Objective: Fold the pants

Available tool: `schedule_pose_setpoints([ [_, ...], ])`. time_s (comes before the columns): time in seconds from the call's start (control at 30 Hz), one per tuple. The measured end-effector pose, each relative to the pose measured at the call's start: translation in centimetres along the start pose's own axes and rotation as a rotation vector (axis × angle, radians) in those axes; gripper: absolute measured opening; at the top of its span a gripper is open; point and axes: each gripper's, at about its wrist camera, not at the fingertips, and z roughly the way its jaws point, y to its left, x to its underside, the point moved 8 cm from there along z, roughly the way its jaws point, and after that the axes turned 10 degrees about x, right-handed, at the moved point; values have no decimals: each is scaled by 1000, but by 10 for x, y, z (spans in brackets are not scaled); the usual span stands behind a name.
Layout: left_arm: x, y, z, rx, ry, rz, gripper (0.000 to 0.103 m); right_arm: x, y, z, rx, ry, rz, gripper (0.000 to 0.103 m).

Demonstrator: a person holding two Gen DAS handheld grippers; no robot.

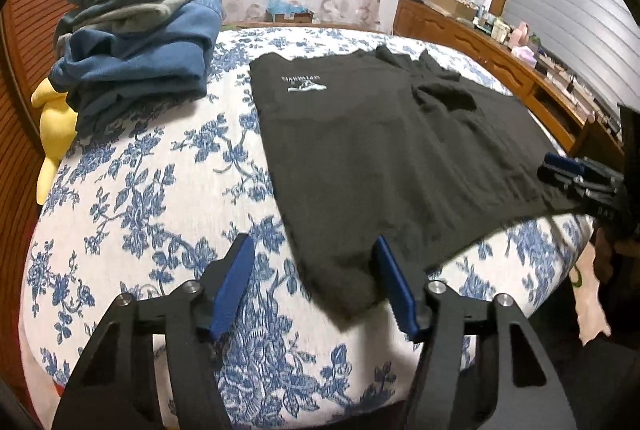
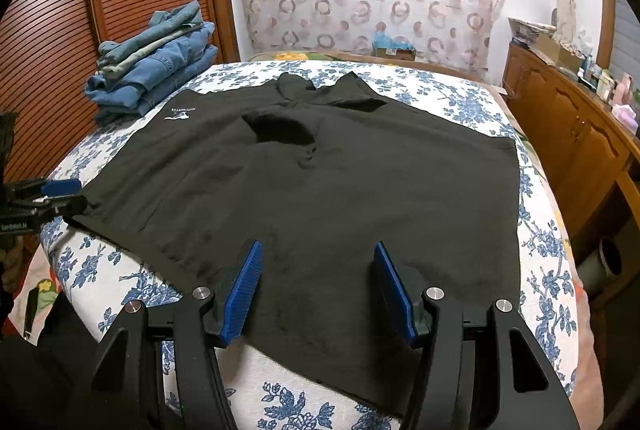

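Note:
Black pants (image 1: pixel 380 149) with a small white logo lie spread flat on a bed with a blue floral cover (image 1: pixel 140 189). They also show in the right wrist view (image 2: pixel 320 189). My left gripper (image 1: pixel 316 286) is open, its blue pads straddling the near left corner of the pants. My right gripper (image 2: pixel 320 286) is open over the near edge of the pants, a pad on either side of the cloth. The right gripper shows at the right edge of the left wrist view (image 1: pixel 576 177). The left gripper shows at the left edge of the right wrist view (image 2: pixel 44 197).
A stack of folded blue jeans (image 1: pixel 140 41) sits at the far left of the bed, also in the right wrist view (image 2: pixel 156 61). A yellow soft toy (image 1: pixel 52 133) lies beside it. A cluttered wooden dresser (image 2: pixel 580 133) runs along the right. A slatted wooden door (image 2: pixel 80 9) stands at left.

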Motion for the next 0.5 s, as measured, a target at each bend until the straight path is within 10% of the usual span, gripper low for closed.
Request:
schedule_pose_setpoints([
  [0.5,-5,-17,1,21,-18,45,7,3,2,2,-2,9,15,60],
])
